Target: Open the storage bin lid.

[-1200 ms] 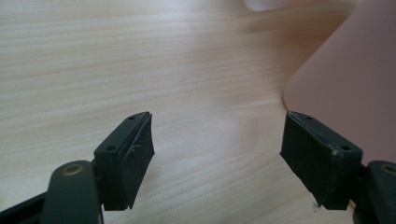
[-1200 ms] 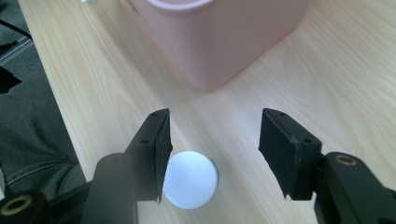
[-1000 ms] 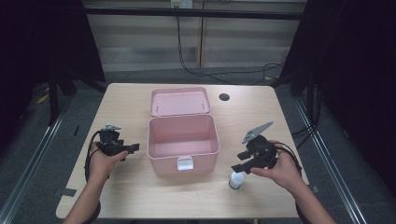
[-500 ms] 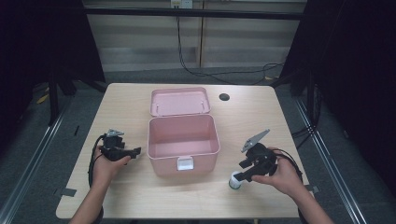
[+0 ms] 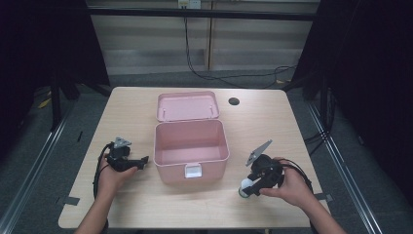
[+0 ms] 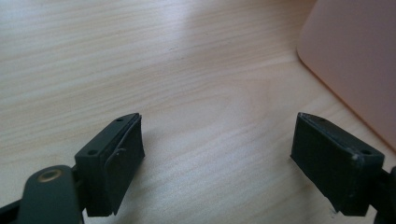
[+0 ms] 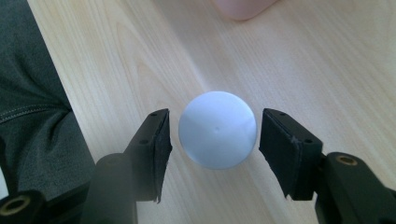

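Observation:
An open pink box [image 5: 170, 170] stands mid-table, its lid [image 5: 187, 106] lying back behind it. Left of the box my left gripper [image 5: 142, 162] rests low over bare wood; its jaws have just been opening and hold nothing [image 6: 219, 163]. The box wall [image 6: 355, 60] is at the upper right of the left gripper view. Near the front right, a small upright thing with a round white top [image 5: 246, 187] stands on the table. My right gripper [image 7: 215, 140] points down over it, with the white top [image 7: 217, 128] between the pads [image 7: 154, 140] and a thin gap on each side.
A dark round hole [image 5: 234, 101] lies in the tabletop behind the box on the right. The table's front edge runs close to the right gripper, with the person's trouser leg [image 7: 32, 107] just beyond it. Cables trail from both grippers.
The right gripper has sunk slightly toward the white-topped thing. The left hand has barely shifted, and the box has not moved.

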`<state>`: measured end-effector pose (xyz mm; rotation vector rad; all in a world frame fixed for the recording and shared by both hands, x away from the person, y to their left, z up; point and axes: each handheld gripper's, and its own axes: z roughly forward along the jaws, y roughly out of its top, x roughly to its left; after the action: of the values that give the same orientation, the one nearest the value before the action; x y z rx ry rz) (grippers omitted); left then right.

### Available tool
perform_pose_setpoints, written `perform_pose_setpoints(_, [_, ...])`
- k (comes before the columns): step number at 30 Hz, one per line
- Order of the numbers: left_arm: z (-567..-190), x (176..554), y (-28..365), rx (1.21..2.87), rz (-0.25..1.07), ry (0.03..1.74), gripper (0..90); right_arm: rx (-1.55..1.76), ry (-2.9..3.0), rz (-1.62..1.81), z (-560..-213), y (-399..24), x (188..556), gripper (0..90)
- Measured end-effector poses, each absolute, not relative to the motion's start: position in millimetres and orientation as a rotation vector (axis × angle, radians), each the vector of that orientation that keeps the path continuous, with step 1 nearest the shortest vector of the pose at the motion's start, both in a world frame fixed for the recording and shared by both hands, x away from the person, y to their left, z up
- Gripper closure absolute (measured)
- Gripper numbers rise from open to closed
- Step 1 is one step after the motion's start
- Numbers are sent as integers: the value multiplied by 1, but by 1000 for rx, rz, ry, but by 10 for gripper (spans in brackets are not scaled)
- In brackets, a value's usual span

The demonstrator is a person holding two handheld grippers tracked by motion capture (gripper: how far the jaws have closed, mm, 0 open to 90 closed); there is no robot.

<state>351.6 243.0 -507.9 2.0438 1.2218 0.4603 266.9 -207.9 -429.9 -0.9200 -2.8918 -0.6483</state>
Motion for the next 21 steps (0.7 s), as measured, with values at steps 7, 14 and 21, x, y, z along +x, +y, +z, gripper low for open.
perform_pose_setpoints(7, [-510,349,241,2068,492,1187,155,-911,-2891,-602,-435,-206,267,452])
perform_pose_setpoints(14, [-510,348,241,2067,494,1192,155,-910,-2900,-561,-437,-205,267,471])
perform_pose_setpoints(21, [-510,348,241,2066,494,1192,155,-906,-2919,-500,-438,-203,267,493])
